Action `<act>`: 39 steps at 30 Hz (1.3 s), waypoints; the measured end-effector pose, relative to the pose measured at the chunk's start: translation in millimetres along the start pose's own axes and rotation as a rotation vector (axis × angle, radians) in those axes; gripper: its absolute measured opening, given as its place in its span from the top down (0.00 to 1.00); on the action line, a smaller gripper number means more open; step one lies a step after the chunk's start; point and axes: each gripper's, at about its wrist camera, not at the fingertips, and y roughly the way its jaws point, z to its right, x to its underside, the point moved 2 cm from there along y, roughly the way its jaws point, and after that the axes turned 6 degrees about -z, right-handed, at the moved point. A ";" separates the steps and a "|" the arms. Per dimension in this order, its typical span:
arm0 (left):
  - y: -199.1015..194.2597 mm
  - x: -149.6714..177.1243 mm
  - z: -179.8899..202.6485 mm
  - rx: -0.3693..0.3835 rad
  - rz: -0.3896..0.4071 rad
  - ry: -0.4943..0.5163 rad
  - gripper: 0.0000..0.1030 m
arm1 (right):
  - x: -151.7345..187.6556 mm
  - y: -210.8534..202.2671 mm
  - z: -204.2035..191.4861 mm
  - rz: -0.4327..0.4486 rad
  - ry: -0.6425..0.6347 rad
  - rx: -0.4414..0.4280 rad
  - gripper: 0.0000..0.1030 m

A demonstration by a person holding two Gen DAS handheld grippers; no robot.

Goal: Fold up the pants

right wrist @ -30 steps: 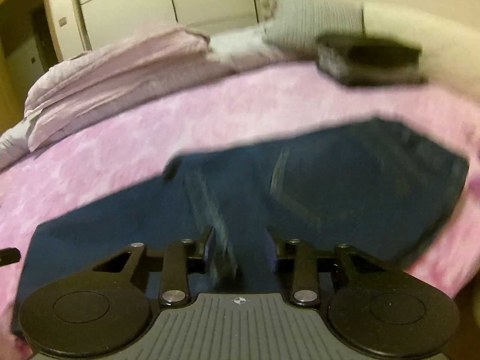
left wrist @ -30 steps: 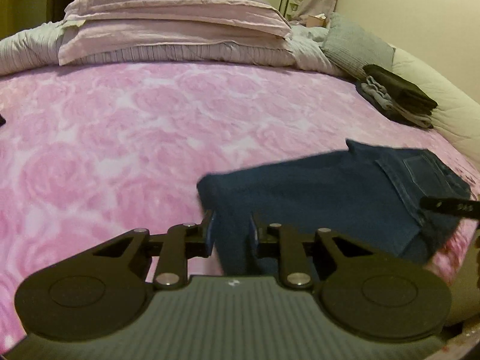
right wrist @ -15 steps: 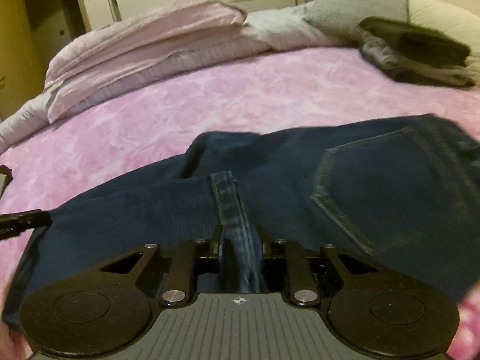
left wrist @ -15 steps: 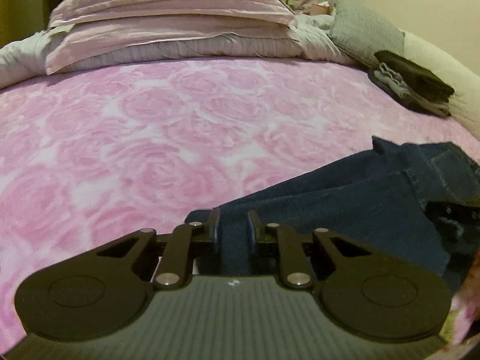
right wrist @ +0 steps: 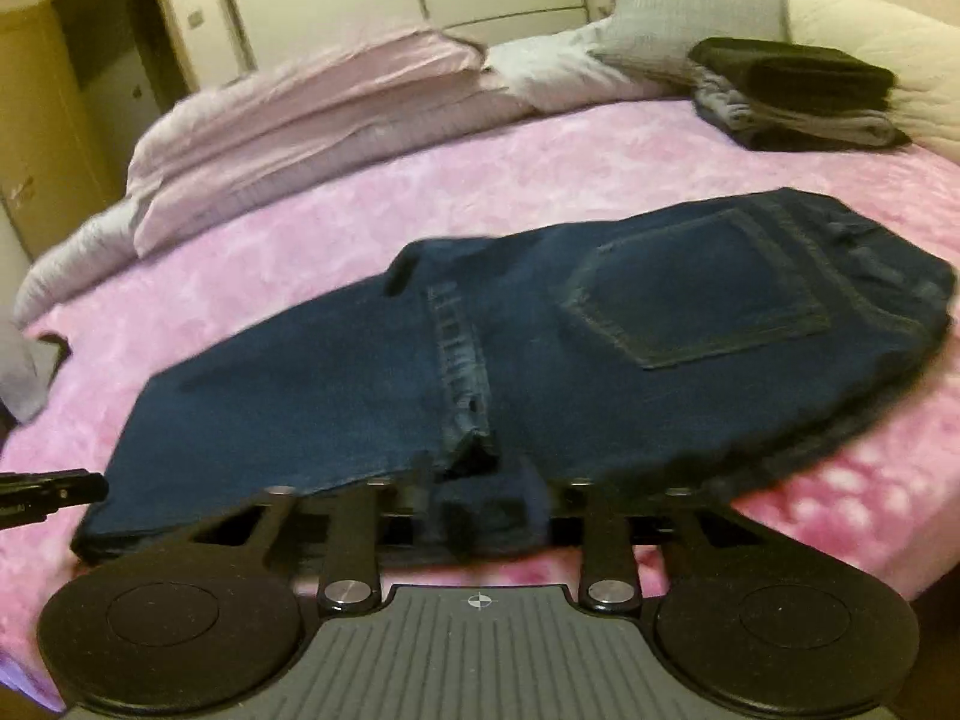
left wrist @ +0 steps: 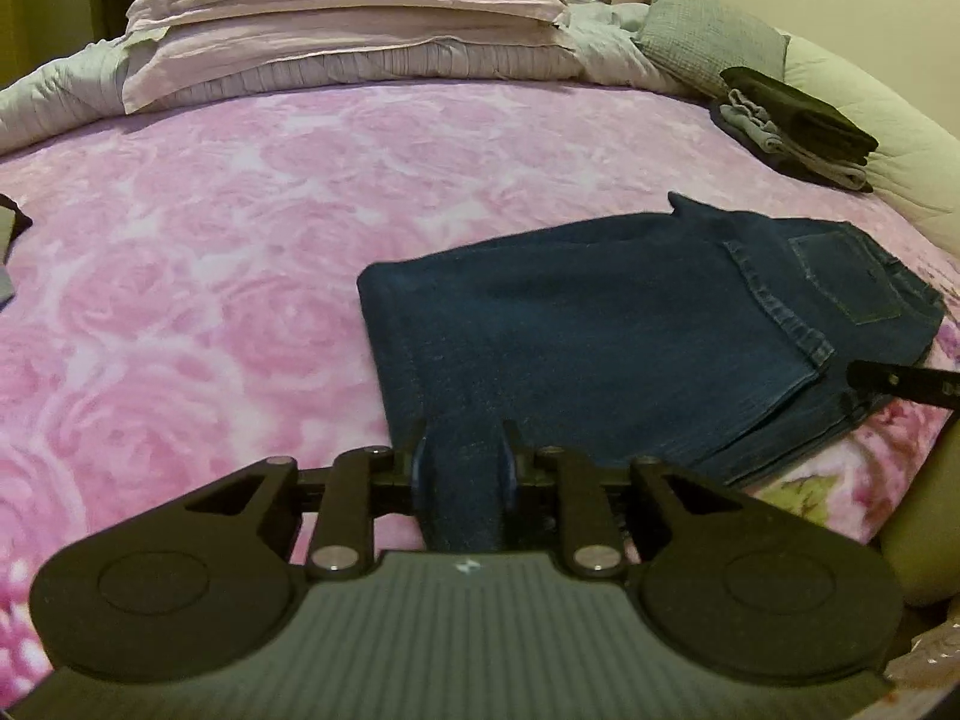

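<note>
Pants [left wrist: 630, 324], dark blue denim, lie folded on the pink rose-patterned bed [left wrist: 240, 240], back pocket up. Our left gripper [left wrist: 462, 456] has its jaws closed on a fold at their near edge; our right gripper [right wrist: 483, 489] likewise pinches cloth near the hem. Folded clothes [left wrist: 792, 126] sit by the pillows [left wrist: 348, 18].

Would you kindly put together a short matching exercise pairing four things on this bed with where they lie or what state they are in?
Things:
1. jeans
2. left gripper
3. stack of folded clothes
4. pillows

Places or states:
A. at the head of the bed
B. shut on a denim edge
C. by the far right side of the bed
D. folded over on the pink blanket

Pairs: 1-D, 2-B, 3-C, 4-A
</note>
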 end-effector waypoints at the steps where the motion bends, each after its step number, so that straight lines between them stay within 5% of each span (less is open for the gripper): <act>1: -5.7 -1.8 0.5 -0.001 0.008 0.001 0.77 | 0.3 -8.5 10.1 0.014 0.031 0.005 0.50; 10: -29.4 -5.6 -8.3 -0.008 0.016 -0.047 0.69 | -8.3 -61.0 167.6 0.182 0.493 -0.046 0.49; 19: -20.8 -3.9 -17.0 -0.002 -0.035 -0.117 0.69 | -20.1 -33.7 256.9 0.216 0.768 -0.146 0.47; 34: -14.8 4.6 -30.6 0.003 -0.071 -0.178 0.69 | -21.5 -19.8 270.0 0.230 0.771 -0.186 0.48; 38: -11.8 5.6 -35.4 0.019 -0.080 -0.206 0.69 | -35.5 -12.2 257.3 0.149 0.708 -0.087 0.48; 39: -11.4 5.7 -36.2 0.023 -0.080 -0.212 0.69 | -36.6 -12.0 255.9 0.151 0.710 -0.081 0.60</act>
